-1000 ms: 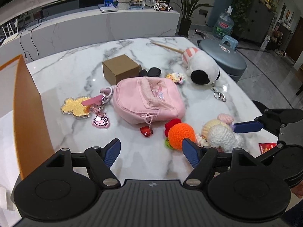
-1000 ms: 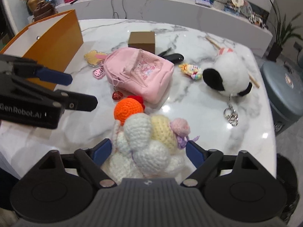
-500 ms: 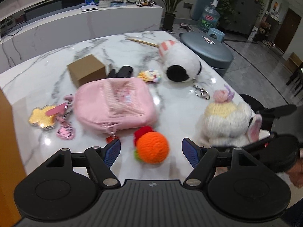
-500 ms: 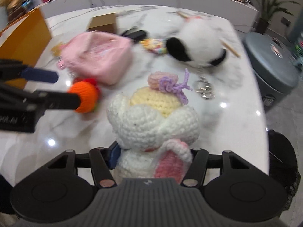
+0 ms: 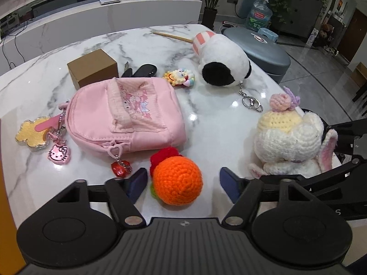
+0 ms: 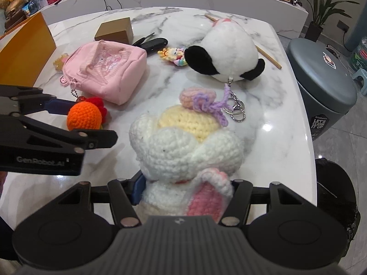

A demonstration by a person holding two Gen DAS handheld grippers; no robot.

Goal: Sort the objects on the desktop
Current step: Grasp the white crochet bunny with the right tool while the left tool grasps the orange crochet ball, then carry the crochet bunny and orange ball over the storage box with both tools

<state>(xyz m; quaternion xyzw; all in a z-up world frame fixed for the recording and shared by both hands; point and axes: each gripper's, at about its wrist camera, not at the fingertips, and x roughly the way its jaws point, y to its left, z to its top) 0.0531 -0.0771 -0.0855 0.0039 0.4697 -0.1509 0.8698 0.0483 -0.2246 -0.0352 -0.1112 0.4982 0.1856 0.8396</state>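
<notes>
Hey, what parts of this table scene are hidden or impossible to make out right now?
- Crochet bunny: lower body, right wrist view, behind the right gripper.
- Black items: left wrist view, partly behind the pink bag; unidentifiable.
- Orange box: cut off by the edge, contents unseen.

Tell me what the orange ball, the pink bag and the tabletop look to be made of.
Orange ball: crocheted yarn, matte, with visible spiral stitches. Pink bag: soft woven fabric, probably nylon or cotton, creased, with stitched seams and a printed panel. Tabletop: glossy white surface with grey veins and lamp glare; marble or a marble-look slab.
</notes>
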